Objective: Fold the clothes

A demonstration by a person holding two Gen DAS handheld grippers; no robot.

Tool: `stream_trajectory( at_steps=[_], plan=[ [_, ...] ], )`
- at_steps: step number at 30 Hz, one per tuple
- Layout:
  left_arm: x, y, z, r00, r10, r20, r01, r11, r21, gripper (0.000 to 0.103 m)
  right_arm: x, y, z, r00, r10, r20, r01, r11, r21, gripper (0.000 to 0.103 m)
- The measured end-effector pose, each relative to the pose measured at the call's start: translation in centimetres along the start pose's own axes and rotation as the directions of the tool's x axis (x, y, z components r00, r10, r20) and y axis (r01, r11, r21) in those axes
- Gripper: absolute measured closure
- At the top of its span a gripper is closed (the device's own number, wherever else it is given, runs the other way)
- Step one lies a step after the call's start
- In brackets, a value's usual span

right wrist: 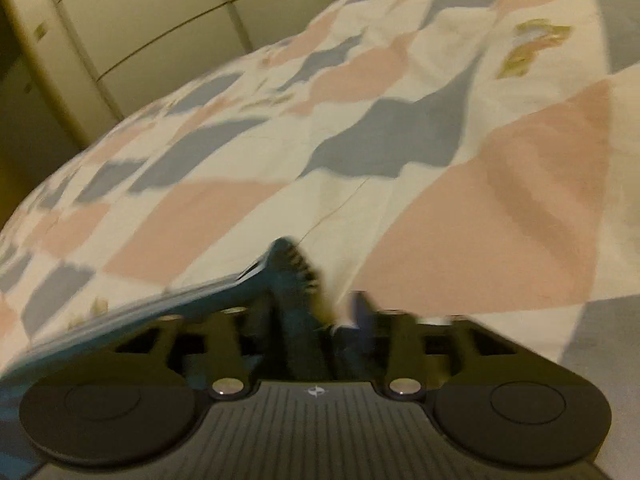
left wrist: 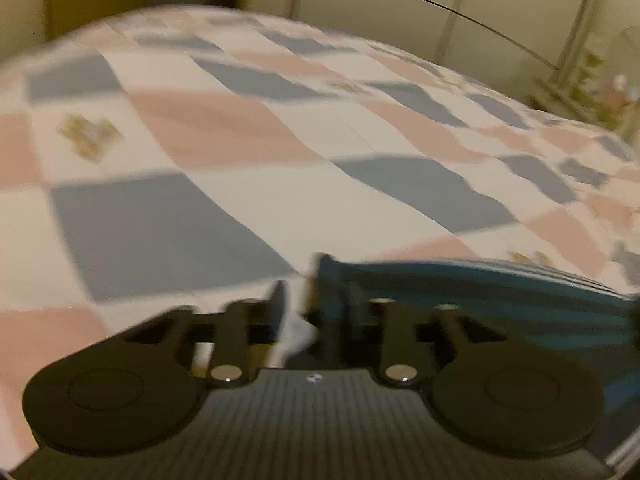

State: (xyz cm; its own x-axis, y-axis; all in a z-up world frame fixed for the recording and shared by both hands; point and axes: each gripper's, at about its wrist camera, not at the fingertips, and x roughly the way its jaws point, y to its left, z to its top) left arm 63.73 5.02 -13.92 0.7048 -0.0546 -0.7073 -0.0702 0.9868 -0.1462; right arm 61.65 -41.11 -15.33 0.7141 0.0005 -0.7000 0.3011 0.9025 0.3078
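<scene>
Teal striped cloth is what both tongs have hold of: the left gripper [left wrist: 310, 300] has its two fingers drawn close together on a corner of the garment [left wrist: 480, 284], with a scrap of white, perhaps a label or lining, showing between them, and the cloth runs off to the right of that view as a taut band edged with pale stripes. The right gripper [right wrist: 316, 304] likewise stands narrow, pinching a bunched dark-teal corner of the same garment [right wrist: 224, 292], from which the fabric stretches away to the left and near edge of its view. Judging by this, the piece hangs or is pulled between the two tongs along one edge, held just above the bed rather than lying flat on it; both views are smeared by motion, so how much of the garment trails below is hidden. Beyond the tongs spreads the bedspread [left wrist: 240, 128], a patchwork of pink, grey-blue and cream squares with small gold motifs, rumpled toward the far right. Past the bed stand pale wardrobe doors [right wrist: 132, 20] on the far left of the right view, and a metal bed frame [left wrist: 460, 12] at the far right of the left one. As for progress, no stack of folded clothes shows anywhere, and the held piece shows no finished fold; the grip would suit either spreading it out flat or carrying an edge over to make a fold, and the pictures do not settle which.
</scene>
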Motion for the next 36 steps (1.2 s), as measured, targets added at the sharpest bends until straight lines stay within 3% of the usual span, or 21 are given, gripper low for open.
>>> stream_trajectory(
  at_steps=[2,3,4,6,10,12,16,17,21,25,30,36],
  plan=[
    [-1.8,0.1,0.4,0.999,0.01,0.039,-0.009,1.0,-0.019,0.066,-2.2,0.1,0.0,0.998,0.019,0.054,-0.019,1.0,-0.007,0.048],
    [-2.8,-0.1,0.6,0.998,0.016,0.057,-0.015,1.0,-0.019,0.075,-3.3,0.1,0.0,0.996,0.029,0.081,-0.029,1.0,-0.01,0.048],
    [-4.0,-0.7,0.4,0.997,0.021,0.071,-0.022,1.0,0.011,0.082,-4.4,0.1,0.0,0.993,0.039,0.108,-0.038,0.999,-0.014,0.048],
    [-6.4,-2.5,-0.6,0.995,-0.028,0.092,0.018,0.994,0.111,0.081,-7.0,0.5,-0.5,0.987,0.08,0.143,-0.074,0.996,-0.048,0.049],
    [-8.5,-4.6,-4.5,0.997,-0.08,0.024,0.072,0.969,0.238,0.079,-10.6,1.0,-3.7,0.988,0.118,0.102,-0.104,0.985,-0.136,0.049],
    [-8.0,-4.7,-6.9,0.999,-0.037,-0.031,0.044,0.965,0.258,0.079,-11.0,0.7,-5.7,0.992,0.115,0.051,-0.104,0.978,-0.181,0.05],
    [-7.6,-3.7,-9.3,0.991,0.06,-0.119,-0.033,0.976,0.214,0.078,-9.4,-1.0,-8.3,0.998,-0.057,-0.036,0.047,0.973,-0.224,0.054],
    [-8.4,-3.7,-9.1,0.989,0.072,-0.131,-0.045,0.978,0.202,0.078,-10.0,-1.6,-8.2,0.998,-0.056,-0.04,0.048,0.981,-0.186,0.055],
    [-12.0,-5.0,-8.5,0.977,0.113,-0.179,-0.081,0.981,0.174,0.067,-13.6,-2.2,-7.5,0.998,-0.039,-0.053,0.033,0.993,-0.109,0.051],
    [-16.6,-6.7,-8.5,0.971,0.127,-0.201,-0.093,0.981,0.169,0.065,-17.6,-1.4,-8.0,0.991,0.065,-0.116,-0.068,0.997,-0.022,0.044],
    [-22.3,-8.9,-8.5,0.963,0.144,-0.229,-0.108,0.981,0.164,0.062,-23.0,1.0,-9.0,0.978,0.146,-0.148,-0.15,0.989,-0.012,0.039],
    [-29.1,-10.9,-8.2,0.959,0.153,-0.239,-0.114,0.979,0.167,0.056,-30.2,3.0,-8.4,0.975,0.195,-0.105,-0.199,0.98,-0.023,0.033]
  ],
)
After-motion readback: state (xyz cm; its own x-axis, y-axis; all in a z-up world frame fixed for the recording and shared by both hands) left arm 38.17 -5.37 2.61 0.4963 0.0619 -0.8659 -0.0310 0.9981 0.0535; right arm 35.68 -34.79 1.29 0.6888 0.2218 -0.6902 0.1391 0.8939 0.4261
